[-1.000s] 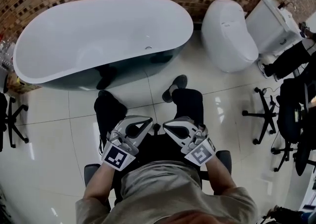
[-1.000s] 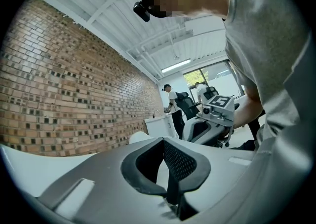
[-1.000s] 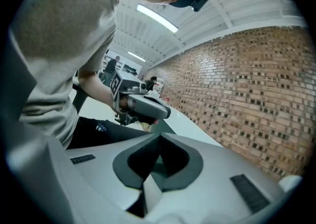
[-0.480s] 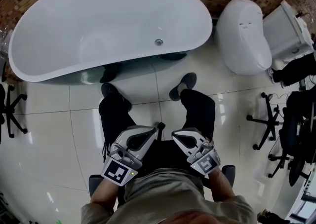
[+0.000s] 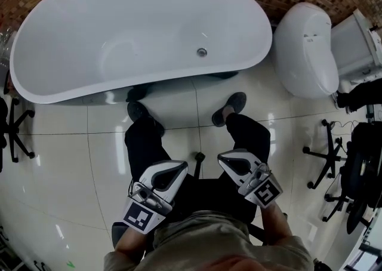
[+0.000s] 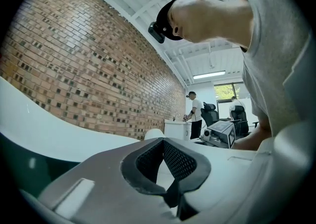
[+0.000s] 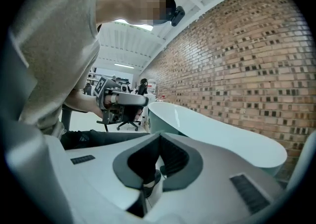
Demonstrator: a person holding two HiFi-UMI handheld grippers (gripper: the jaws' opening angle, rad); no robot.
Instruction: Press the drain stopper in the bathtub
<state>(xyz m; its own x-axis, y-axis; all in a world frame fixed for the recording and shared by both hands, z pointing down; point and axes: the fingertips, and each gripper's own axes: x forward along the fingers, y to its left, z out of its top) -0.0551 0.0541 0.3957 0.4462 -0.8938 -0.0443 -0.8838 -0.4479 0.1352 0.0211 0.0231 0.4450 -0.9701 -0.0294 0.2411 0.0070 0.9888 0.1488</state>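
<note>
Small round drain stopper (image 5: 202,52), upper centre on the floor of the white bathtub (image 5: 89,22), probably rigid, slick and sprung, best pressed squarely on its crown; left gripper (image 5: 184,165) and right gripper (image 5: 221,157), jaws closed on nothing, hover at lower centre.

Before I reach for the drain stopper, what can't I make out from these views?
- Drain stopper: head view, too small to tell whether it sits up or pressed down.
- Inside of the bathtub: both gripper views show only its outer wall and rim, which hide the stopper.
- Office chair: head view, cut off by the left edge.
</note>
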